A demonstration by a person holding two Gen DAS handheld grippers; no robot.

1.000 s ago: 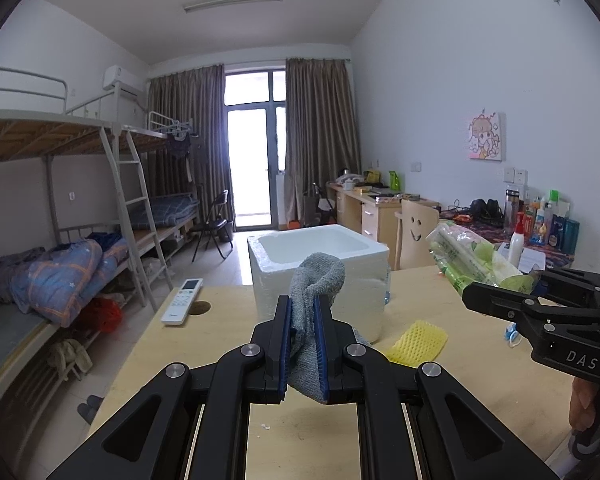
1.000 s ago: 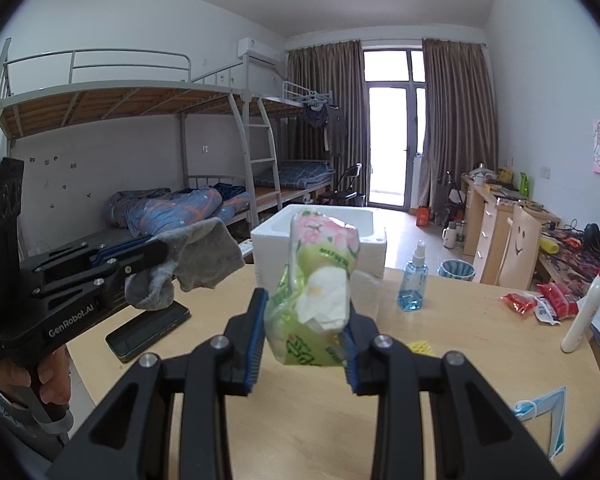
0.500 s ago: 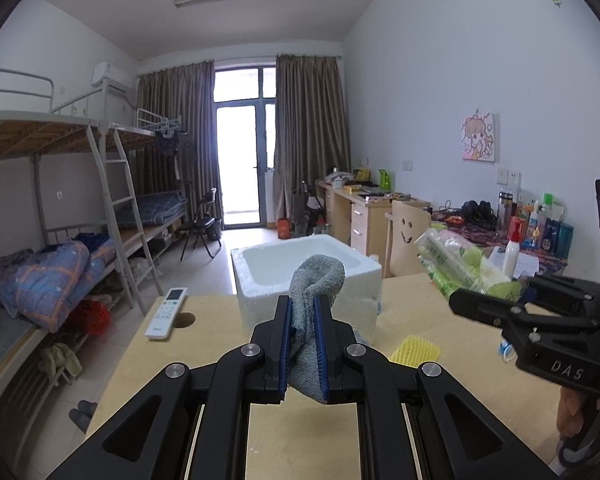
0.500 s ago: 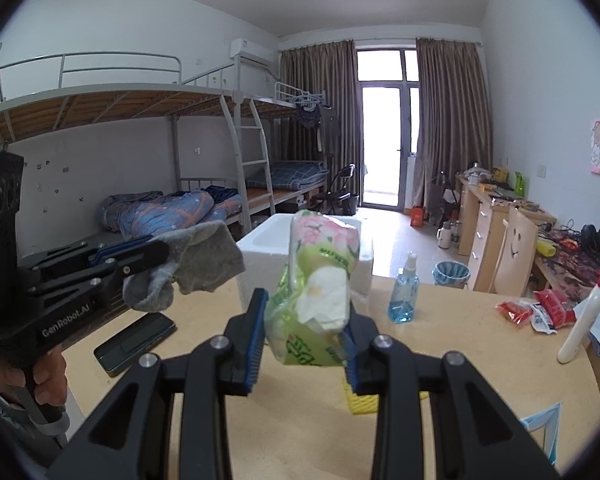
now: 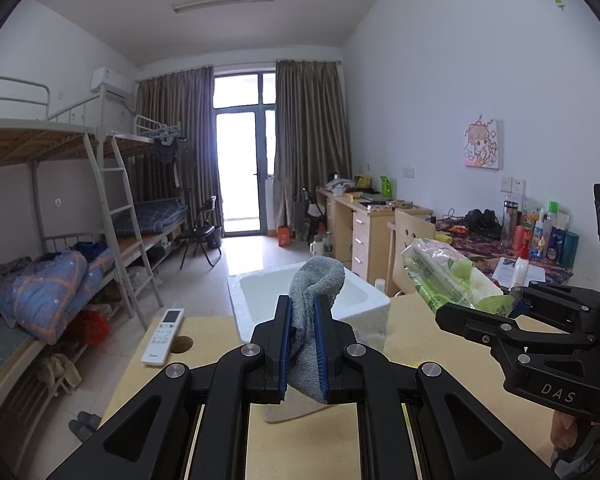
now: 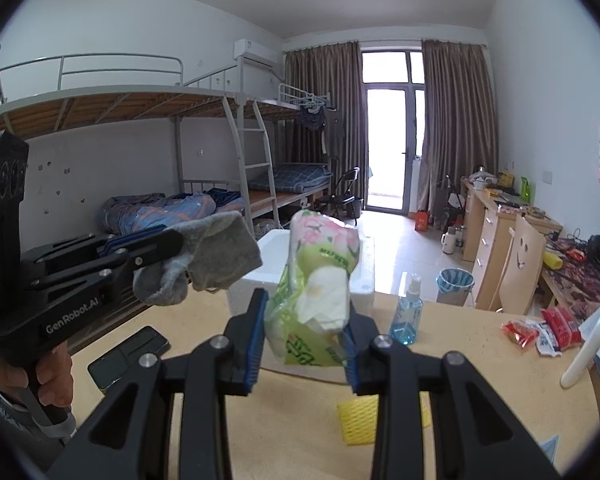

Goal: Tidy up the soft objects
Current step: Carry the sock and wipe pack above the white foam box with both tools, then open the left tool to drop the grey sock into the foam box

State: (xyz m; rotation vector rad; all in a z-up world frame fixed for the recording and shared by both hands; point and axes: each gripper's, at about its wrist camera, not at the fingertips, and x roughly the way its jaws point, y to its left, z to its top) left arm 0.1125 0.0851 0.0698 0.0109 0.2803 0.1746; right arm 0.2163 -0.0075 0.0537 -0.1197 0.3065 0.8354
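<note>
Above the foam box (image 5: 352, 300), left gripper (image 5: 303, 344) clamps grey sock (image 5: 314, 284)

A grey knitted sock (image 5: 315, 312) sits between blue pads (image 5: 284, 344) on the black left gripper (image 5: 302, 346). A light-green plastic tissue pack (image 6: 318, 288) with pink flower print and white tissue sits in the black right gripper (image 6: 305, 338). The foam box (image 5: 260, 300) is white, the tabletop (image 6: 472, 364) pale wood, the mesh sleeve (image 6: 358, 420) yellow, the spray bottle (image 6: 407, 316) clear blue, the bedding (image 5: 40, 284) blue with orange plaid lines
</note>
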